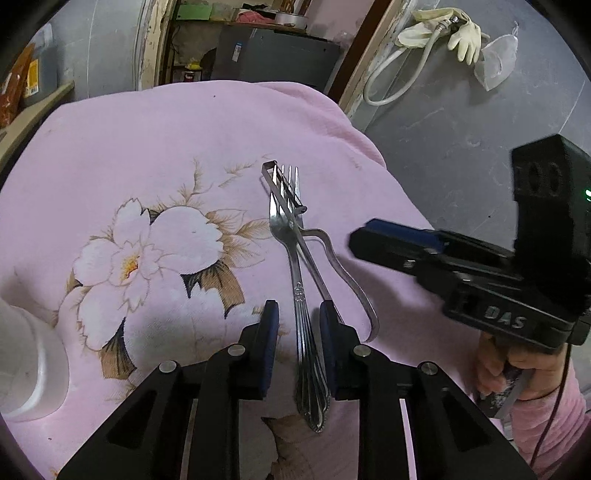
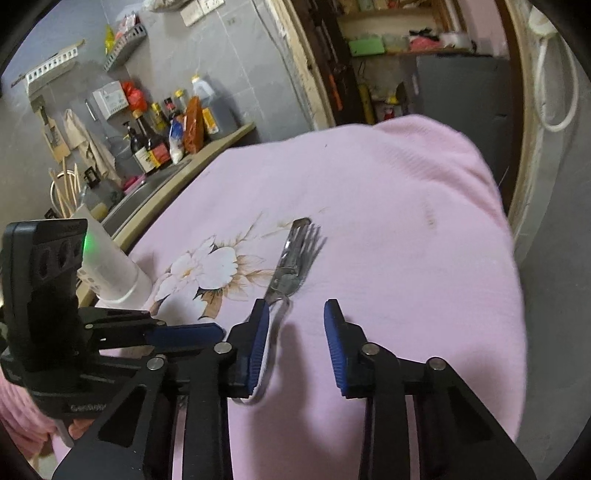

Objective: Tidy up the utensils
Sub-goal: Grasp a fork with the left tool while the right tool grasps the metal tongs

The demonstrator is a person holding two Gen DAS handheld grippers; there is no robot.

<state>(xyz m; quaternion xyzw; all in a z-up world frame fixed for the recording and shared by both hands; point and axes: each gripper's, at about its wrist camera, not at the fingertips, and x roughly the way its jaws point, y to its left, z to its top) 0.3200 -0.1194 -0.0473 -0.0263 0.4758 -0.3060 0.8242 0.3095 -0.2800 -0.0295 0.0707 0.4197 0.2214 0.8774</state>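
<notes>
Only leftward: gloves on wall.

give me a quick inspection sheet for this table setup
surface: pink floral cloth covering the table
job's things: steel forks and a bent-handled peeler piled crosswise
clutter: white plastic cylinder at the cloth's edge
grippers: left hand-held gripper open astride a fork handle; right hand-held gripper open, pad beside the peeler handle
cables: thin dark cord by the sleeve
surroundings: sauce bottles on a counter, rubber gloves on the wall
</notes>
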